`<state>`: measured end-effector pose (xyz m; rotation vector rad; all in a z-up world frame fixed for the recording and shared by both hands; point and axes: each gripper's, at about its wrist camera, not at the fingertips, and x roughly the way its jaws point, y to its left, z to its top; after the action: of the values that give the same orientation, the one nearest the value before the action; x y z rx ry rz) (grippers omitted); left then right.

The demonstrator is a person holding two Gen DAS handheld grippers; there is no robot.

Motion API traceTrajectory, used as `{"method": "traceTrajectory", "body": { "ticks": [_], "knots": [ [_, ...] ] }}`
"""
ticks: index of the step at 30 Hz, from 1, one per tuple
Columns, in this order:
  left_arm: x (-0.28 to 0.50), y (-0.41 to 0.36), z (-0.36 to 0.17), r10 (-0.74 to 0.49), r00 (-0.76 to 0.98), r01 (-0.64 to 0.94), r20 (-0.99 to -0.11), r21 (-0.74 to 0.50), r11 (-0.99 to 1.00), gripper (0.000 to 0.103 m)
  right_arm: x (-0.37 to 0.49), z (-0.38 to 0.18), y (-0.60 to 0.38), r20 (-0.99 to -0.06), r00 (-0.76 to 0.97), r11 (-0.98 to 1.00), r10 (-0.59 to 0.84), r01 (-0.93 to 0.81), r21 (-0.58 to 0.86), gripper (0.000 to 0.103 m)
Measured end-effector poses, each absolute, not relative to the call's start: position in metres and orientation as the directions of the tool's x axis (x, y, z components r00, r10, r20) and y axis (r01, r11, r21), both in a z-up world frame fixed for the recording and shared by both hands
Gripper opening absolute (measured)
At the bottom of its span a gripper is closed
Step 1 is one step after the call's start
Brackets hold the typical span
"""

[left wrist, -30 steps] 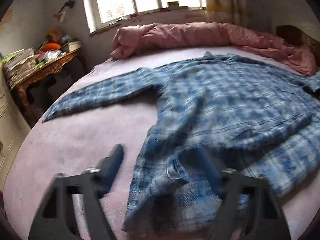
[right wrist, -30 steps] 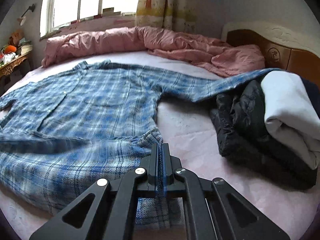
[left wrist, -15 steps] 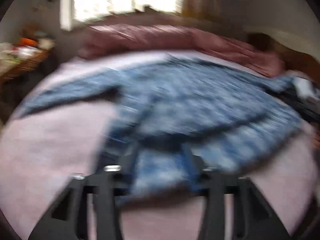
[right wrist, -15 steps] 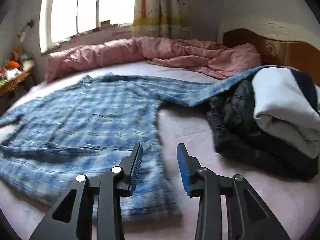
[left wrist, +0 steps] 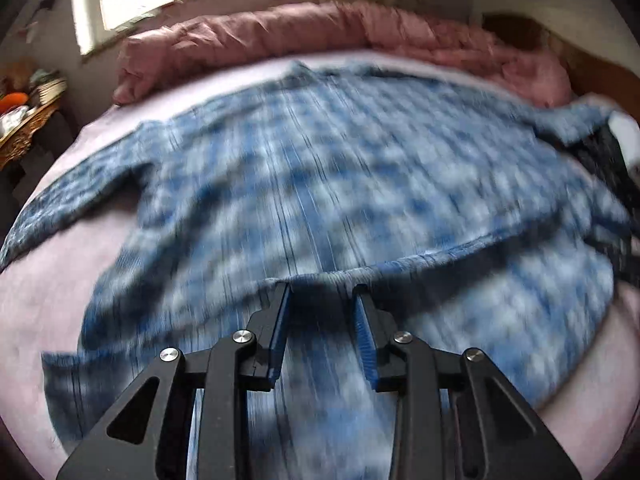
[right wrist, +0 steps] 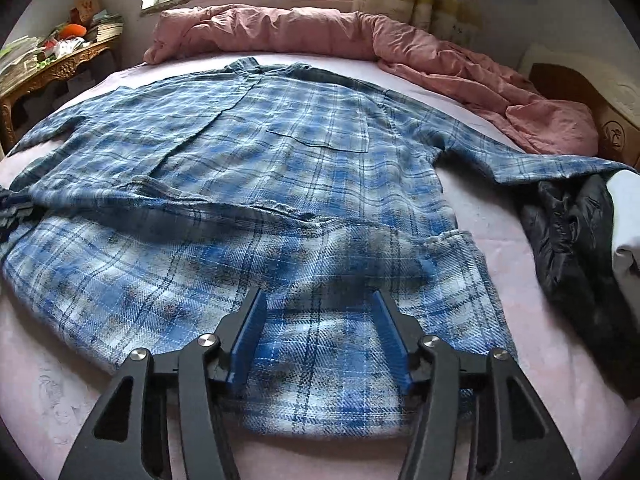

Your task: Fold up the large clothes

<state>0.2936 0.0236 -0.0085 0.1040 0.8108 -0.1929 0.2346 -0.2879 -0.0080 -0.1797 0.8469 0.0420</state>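
Observation:
A large blue plaid shirt (right wrist: pixel 300 120) lies spread face up on the pink bed sheet (right wrist: pixel 500 220), collar toward the window, sleeves out to both sides. A raised ridge of cloth (right wrist: pixel 240 208) crosses its middle. In the blurred left wrist view the shirt (left wrist: pixel 340 160) fills the frame. My left gripper (left wrist: pixel 322 286) has its jaws partly closed, and a gathered bit of that ridge (left wrist: pixel 440 256) is pinched between the tips. My right gripper (right wrist: pixel 318 294) hovers over the lower hem. Its jaws are opening and the pads do not press the cloth beneath.
A rumpled pink duvet (right wrist: pixel 320 28) runs along the far side of the bed under the window. A black jacket (right wrist: pixel 568 232) and a white garment (right wrist: pixel 628 220) are piled at the right, under the shirt's right cuff. A cluttered wooden side table (right wrist: pixel 52 68) stands at the left, the headboard (right wrist: pixel 568 84) at the right.
My right gripper let go of the hem, spread its jaws and shifted over the shirt's lower part. My left gripper's jaws narrowed from wide open and it swung right onto the ridge.

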Motion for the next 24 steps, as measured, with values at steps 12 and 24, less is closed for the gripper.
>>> {"method": "traceTrajectory", "body": {
  "ticks": [12,24],
  "knots": [
    [0.228,0.098,0.025,0.007,0.756,0.005,-0.654,0.015,1.0,0.081,0.232,-0.003,-0.306,-0.72,0.692,0.993,-0.057,-0.034,-0.111,0.067],
    [0.234,0.191,-0.012,-0.019,0.623,-0.119,-0.782,-0.118,0.986,0.066,0.224,0.008,-0.396,-0.71,0.7,0.982,-0.076,0.177,0.069,0.068]
  ]
}}
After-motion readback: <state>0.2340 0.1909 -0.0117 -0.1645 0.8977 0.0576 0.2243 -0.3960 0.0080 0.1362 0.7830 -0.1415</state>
